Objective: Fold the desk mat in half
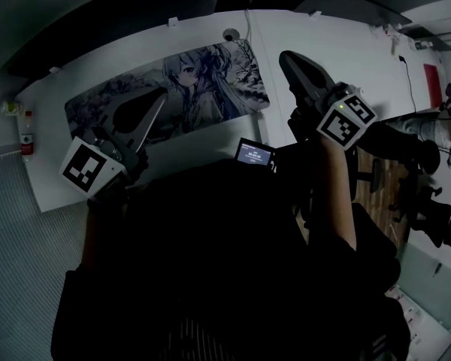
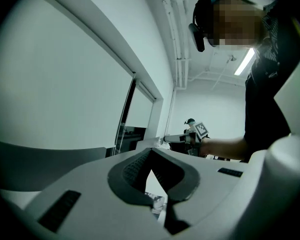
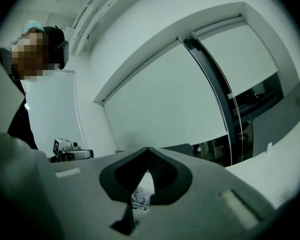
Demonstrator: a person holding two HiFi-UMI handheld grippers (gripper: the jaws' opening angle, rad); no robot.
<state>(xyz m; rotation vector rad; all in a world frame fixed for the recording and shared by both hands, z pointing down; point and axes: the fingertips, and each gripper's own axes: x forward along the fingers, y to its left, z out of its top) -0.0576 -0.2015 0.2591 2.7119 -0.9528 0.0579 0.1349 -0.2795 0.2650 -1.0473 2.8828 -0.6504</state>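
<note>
The desk mat [image 1: 203, 85], printed with an anime figure, lies flat and unfolded on the white desk [image 1: 316, 51]. My left gripper [image 1: 162, 98] hovers over the mat's near left part, tips together and nothing between them. To the right of the mat's right end, my right gripper [image 1: 284, 56] is raised, also shut and empty. In the left gripper view the jaws [image 2: 150, 151] meet at their tips, and a strip of the mat [image 2: 155, 202] shows through the gap below. The right gripper view shows its jaws [image 3: 147, 149] closed too, with a bit of the mat's print [image 3: 139, 199] underneath.
A small device with a lit screen [image 1: 254, 154] sits at the desk's near edge between the grippers. A bottle [image 1: 26, 138] stands at the desk's far left. A cable [image 1: 407, 74] runs over the desk's right part. Office chairs [image 1: 425, 194] stand on the floor at right.
</note>
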